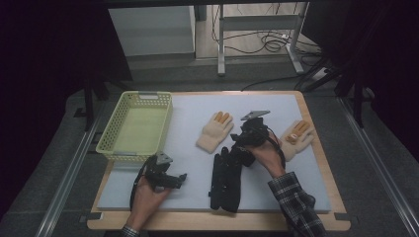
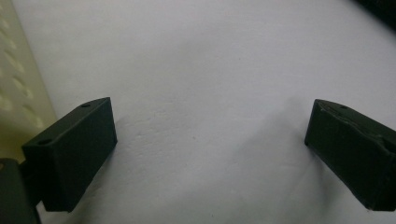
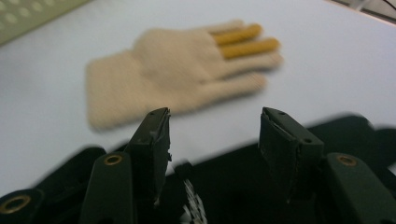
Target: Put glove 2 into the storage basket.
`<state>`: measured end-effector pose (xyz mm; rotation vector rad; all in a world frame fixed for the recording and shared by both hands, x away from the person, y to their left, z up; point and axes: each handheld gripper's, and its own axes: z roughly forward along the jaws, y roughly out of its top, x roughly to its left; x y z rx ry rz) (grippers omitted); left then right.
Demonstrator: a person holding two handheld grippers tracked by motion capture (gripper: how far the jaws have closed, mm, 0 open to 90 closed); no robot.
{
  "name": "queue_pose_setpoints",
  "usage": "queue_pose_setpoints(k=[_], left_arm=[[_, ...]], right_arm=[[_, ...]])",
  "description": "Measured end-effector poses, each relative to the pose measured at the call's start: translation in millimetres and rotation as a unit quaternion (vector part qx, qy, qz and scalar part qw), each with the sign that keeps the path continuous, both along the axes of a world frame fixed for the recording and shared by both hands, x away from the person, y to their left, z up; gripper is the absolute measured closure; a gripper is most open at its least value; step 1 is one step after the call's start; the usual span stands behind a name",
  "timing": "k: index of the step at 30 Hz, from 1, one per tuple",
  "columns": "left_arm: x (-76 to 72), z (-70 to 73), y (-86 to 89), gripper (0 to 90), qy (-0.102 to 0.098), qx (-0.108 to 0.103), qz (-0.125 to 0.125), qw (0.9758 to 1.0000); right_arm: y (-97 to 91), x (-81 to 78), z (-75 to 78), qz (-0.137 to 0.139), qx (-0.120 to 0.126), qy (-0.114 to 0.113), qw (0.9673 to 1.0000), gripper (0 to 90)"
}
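while the right gripper [image 1: 247, 140] hangs just right of centre in the high view, over the top end of the black gloves [image 1: 226, 180], its fingers [image 3: 152, 140] stand partly apart and grip nothing; the gloves lie dark beneath them at the bottom of the right gripper view. my guess is that the step is picking a glove for the basket [image 1: 118, 148] at the left. to do it well, lower the fingers squarely over one cuff, pinch a single layer of cloth, and lift straight before swinging left. one tan glove [image 1: 215, 131] lies centre frame and the other [image 1: 296, 139] to its right. the left gripper [image 1: 165, 177] rests low left on the bench [image 1: 197, 106] by the basket, its fingers [image 2: 70, 154] wide apart and holding nothing; keep it out of the way.
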<state>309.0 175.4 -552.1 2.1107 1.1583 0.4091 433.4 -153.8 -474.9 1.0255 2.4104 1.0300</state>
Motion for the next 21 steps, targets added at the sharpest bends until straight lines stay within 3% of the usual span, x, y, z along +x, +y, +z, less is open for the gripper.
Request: queue_pose_setpoints(k=[6,13,15,17,21], left_arm=[[0.0,-0.1,-0.1,2.1,0.000,0.000,0.001,1.0000],[0.0,0.0,0.0,2.1,0.000,0.000,0.000,1.0000],[0.0,0.0,0.0,2.1,0.000,0.000,0.000,1.0000],[0.0,0.0,-0.1,2.1,0.000,0.000,0.001,1.0000],[-0.1,0.0,-0.1,2.1,0.000,0.000,0.001,1.0000]], right_arm=[[-32.9,-3.6,-6.8,-0.033,-0.008,0.004,0.9994,36.1],[-43.6,4.4,-34.9,-0.052,-0.032,0.011,0.9981,32.5],[-44.3,8.6,-43.2,-0.049,-0.041,0.012,0.9979,34.9],[-44.7,9.2,-47.0,-0.050,-0.030,0.008,0.9983,40.2],[-43.4,9.9,-44.4,-0.064,-0.029,0.016,0.9974,56.6]])
